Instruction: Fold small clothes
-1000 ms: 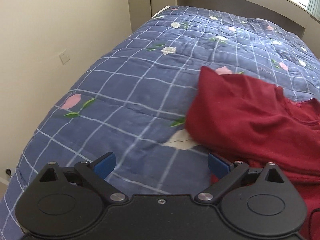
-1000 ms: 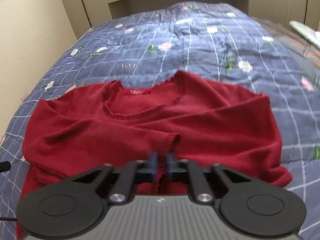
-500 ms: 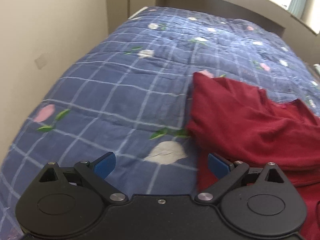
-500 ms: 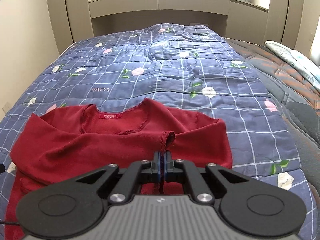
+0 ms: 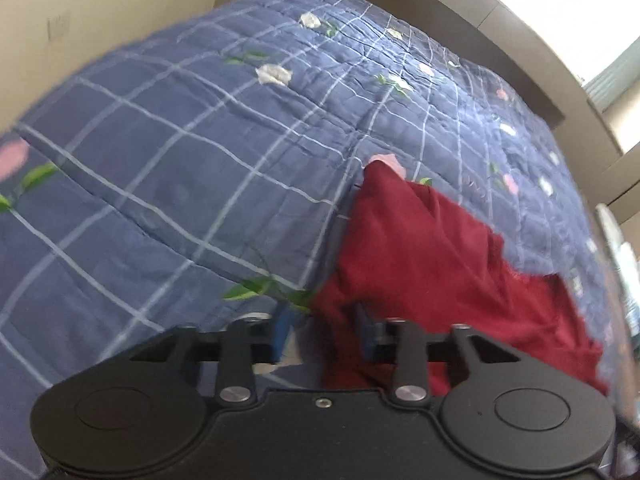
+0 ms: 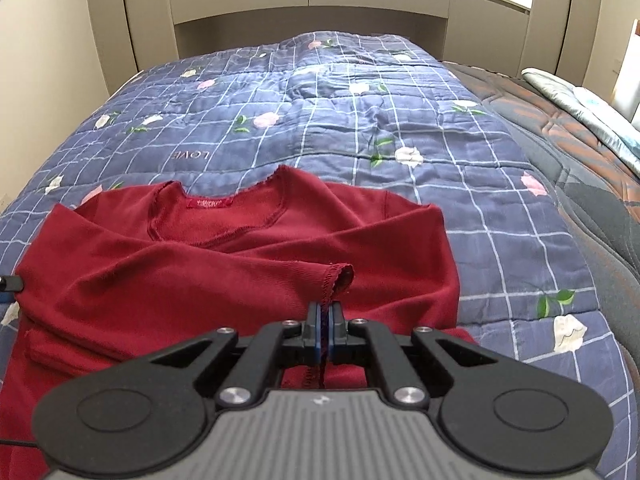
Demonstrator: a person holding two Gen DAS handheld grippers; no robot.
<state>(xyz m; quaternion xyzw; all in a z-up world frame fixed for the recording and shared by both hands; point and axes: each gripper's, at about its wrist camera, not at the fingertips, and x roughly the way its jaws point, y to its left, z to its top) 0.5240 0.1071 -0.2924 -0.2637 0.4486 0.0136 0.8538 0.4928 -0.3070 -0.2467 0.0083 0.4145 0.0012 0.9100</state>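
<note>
A dark red long-sleeved top (image 6: 248,256) lies on the blue quilt, neckline away from me, one sleeve folded across its front. My right gripper (image 6: 325,324) is shut on that sleeve's cuff (image 6: 338,280) and holds it over the top's body. In the left wrist view the top (image 5: 432,264) lies to the right. My left gripper (image 5: 322,330) is partly closed, its blue pads (image 5: 282,330) on either side of the top's left edge fold, with a gap still between them.
The blue checked quilt (image 6: 360,120) with flower prints covers the bed. A beige wall (image 5: 80,12) runs along the bed's left side and a headboard shelf (image 6: 312,0) stands at the far end. A darker blanket (image 6: 580,152) lies along the right side.
My left gripper has moved right onto the top's left edge and its jaws have narrowed around the fabric. My right gripper has stayed shut on the cuff and drawn back a little.
</note>
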